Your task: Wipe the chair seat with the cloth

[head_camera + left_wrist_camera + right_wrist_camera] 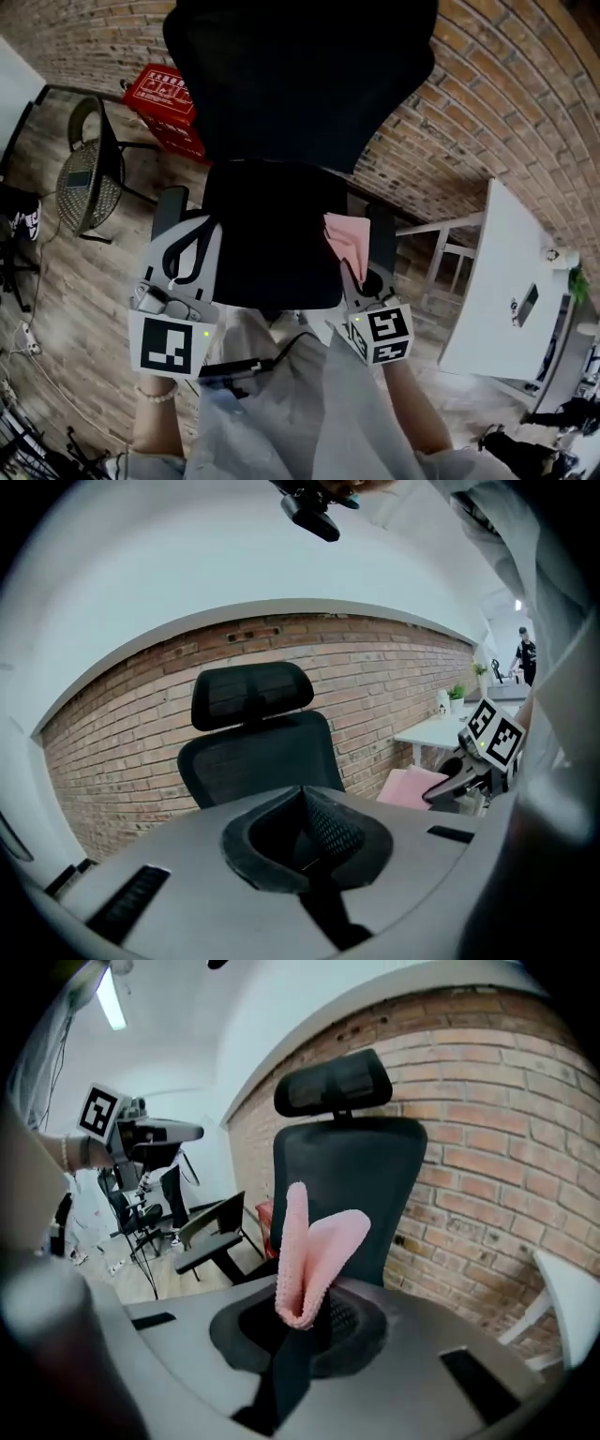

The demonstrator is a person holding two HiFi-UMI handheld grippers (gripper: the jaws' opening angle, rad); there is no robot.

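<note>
- Right gripper [302, 1314] is clenched on the folded cloth [314, 1246]; left gripper [306, 829] is closed and empty.
- Advised: press the cloth flat at the 3 o'clock edge of the chair seat [272, 234], then sweep toward 9 o'clock.

Dim indoor light, fisheye-warped edges, dark corners

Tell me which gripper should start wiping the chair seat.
Right. The right gripper is shut on the pink cloth, held at the right edge of the chair seat. The left gripper is shut and empty, so it would need the cloth first.
</note>
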